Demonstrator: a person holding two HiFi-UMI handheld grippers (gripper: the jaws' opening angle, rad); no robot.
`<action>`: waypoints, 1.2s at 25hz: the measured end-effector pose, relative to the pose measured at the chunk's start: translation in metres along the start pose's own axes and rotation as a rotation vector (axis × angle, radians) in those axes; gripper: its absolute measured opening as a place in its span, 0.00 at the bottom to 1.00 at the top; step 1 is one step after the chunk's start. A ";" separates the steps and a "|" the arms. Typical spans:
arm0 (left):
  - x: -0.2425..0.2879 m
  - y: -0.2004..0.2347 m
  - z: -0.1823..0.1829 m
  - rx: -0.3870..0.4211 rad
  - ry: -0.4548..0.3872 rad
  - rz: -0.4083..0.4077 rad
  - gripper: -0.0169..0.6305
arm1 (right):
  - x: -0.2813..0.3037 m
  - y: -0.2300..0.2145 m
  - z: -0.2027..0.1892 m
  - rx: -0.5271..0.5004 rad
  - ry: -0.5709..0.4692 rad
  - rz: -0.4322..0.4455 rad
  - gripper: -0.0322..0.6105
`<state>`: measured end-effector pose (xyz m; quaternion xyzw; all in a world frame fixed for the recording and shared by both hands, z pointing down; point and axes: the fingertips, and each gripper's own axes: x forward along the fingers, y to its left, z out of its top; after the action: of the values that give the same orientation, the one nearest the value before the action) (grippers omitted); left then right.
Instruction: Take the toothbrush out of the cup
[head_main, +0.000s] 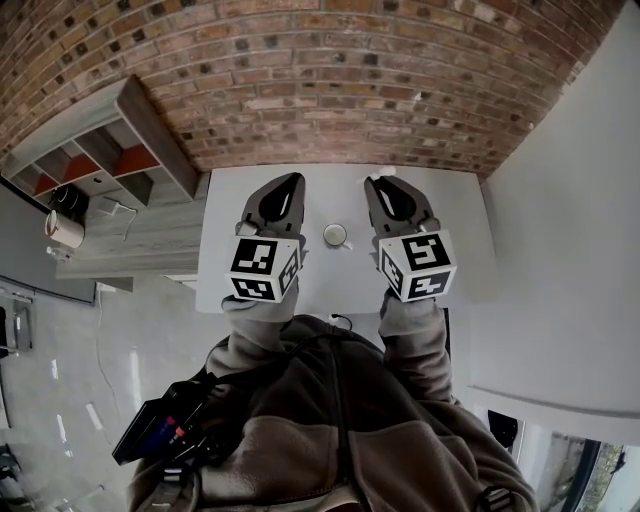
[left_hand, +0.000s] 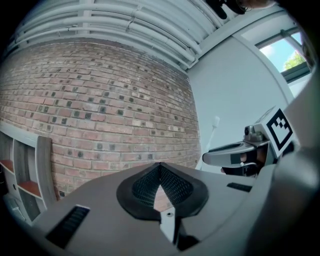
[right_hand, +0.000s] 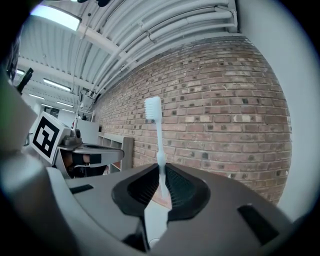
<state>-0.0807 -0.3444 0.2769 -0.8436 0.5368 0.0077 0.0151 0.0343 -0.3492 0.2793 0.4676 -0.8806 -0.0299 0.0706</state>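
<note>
A small white cup stands on the white table, between my two grippers and a little nearer than their tips. My right gripper is shut on a white toothbrush, which sticks straight up out of the jaws with its bristle head on top, clear of the cup. From the left gripper view the toothbrush shows above the right gripper. My left gripper is shut with nothing between its jaws, left of the cup.
A brick wall runs behind the table. A grey shelf unit with orange panels stands to the left, a white wall to the right. The person's jacket fills the bottom of the head view.
</note>
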 end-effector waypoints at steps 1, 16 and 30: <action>0.000 0.000 0.005 0.008 -0.010 0.001 0.03 | 0.000 -0.001 0.004 -0.002 -0.009 -0.001 0.12; -0.002 0.006 0.028 0.057 -0.057 0.034 0.03 | 0.008 -0.001 0.035 -0.037 -0.095 0.017 0.12; 0.008 0.005 0.020 0.039 -0.045 0.018 0.03 | 0.013 -0.003 0.031 -0.039 -0.098 0.014 0.12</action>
<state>-0.0816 -0.3527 0.2562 -0.8377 0.5441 0.0162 0.0436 0.0248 -0.3620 0.2492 0.4578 -0.8856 -0.0693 0.0366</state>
